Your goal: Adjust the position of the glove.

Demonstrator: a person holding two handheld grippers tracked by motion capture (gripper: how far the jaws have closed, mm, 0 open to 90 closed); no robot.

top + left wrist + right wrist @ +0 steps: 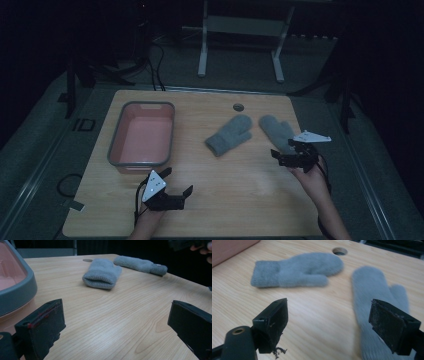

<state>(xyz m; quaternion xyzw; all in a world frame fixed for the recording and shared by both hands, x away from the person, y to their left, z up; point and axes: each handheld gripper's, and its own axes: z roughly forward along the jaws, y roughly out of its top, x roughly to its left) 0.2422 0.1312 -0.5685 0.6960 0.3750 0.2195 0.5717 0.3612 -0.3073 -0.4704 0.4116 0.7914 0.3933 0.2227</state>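
Now, working from the left: my left gripper [176, 181] idles wide open near the table's front edge, beside the bin [116, 143]. One mitten [229, 134] lies mid-table; my right gripper [291, 150], jaws spread, should drop squarely over the other mitten [276, 131]'s cuff near the right edge before pinching.

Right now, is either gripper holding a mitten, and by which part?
Nothing is held. Left gripper and right gripper are both open; the right hovers over the nearer mitten's cuff.
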